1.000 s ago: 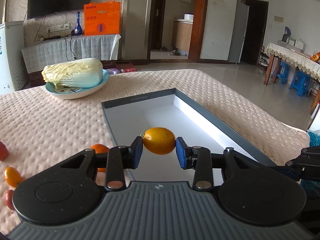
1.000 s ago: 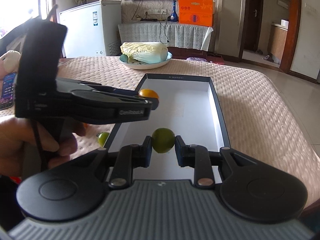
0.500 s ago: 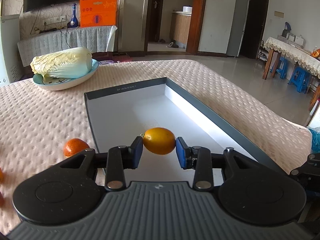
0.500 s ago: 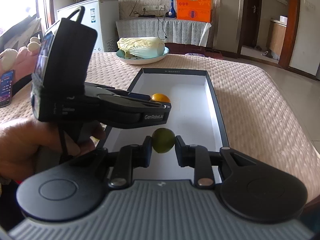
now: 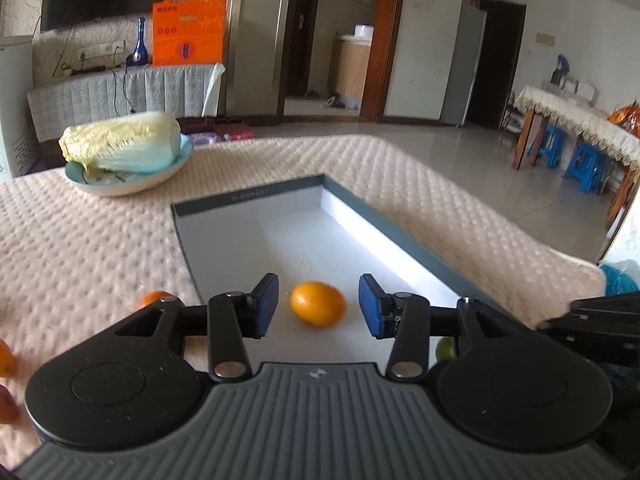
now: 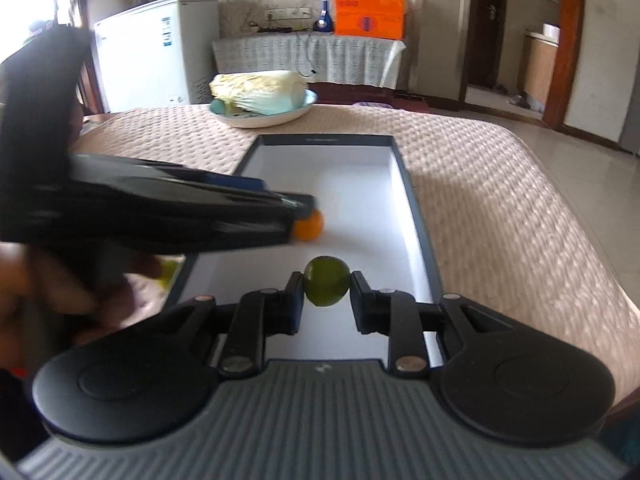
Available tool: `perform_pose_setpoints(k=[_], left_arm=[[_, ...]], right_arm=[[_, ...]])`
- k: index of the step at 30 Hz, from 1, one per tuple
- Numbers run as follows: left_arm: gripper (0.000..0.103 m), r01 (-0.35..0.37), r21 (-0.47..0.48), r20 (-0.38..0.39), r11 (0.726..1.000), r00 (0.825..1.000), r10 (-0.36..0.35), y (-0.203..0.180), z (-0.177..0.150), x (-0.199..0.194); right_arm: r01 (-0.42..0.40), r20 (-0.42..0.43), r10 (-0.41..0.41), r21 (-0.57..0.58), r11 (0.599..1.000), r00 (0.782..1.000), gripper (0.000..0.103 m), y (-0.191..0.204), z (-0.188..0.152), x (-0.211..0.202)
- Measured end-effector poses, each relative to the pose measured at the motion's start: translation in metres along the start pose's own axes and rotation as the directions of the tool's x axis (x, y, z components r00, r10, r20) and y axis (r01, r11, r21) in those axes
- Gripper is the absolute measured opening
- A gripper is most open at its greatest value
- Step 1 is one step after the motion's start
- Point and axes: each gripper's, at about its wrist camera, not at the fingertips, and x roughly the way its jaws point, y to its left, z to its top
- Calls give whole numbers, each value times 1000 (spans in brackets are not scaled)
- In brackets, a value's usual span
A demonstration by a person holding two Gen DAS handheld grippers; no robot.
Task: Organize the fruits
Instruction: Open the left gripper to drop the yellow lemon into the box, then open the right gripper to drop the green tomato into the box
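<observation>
Writing: print on the tray's (image 5: 248, 197) far rim was too blurred to read.
Left gripper (image 5: 318, 306): jaws stood wide apart, touching nothing; orange fruit (image 5: 318, 303) lay between them on the tray floor.
Right gripper (image 6: 326, 297): pads clamped the green fruit (image 6: 326, 286) above the tray's near end.

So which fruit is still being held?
The green fruit, pinched between the right gripper's fingers above the tray. The orange fruit lies loose on the tray floor between the left gripper's open fingers, touching neither.
</observation>
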Motion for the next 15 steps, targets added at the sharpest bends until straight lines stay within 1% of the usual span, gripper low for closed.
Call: perform_pose_setpoints(k=[6,9,15], left_arm=[[50,-7,-21,19,1000,1000,8,22,-2,-32],[50,-24,-28,22,999,999,25,33,-6,-47],[50,-74,-30,7,997,997,74,57,-16,-73]], right_arm=[[31,-9,-31,67,997,999,28,-14,4,16],[50,-6,-50,85,995,999,28,-16,7,26],[69,-32,-66,110,991,997,29,-17,11,47]])
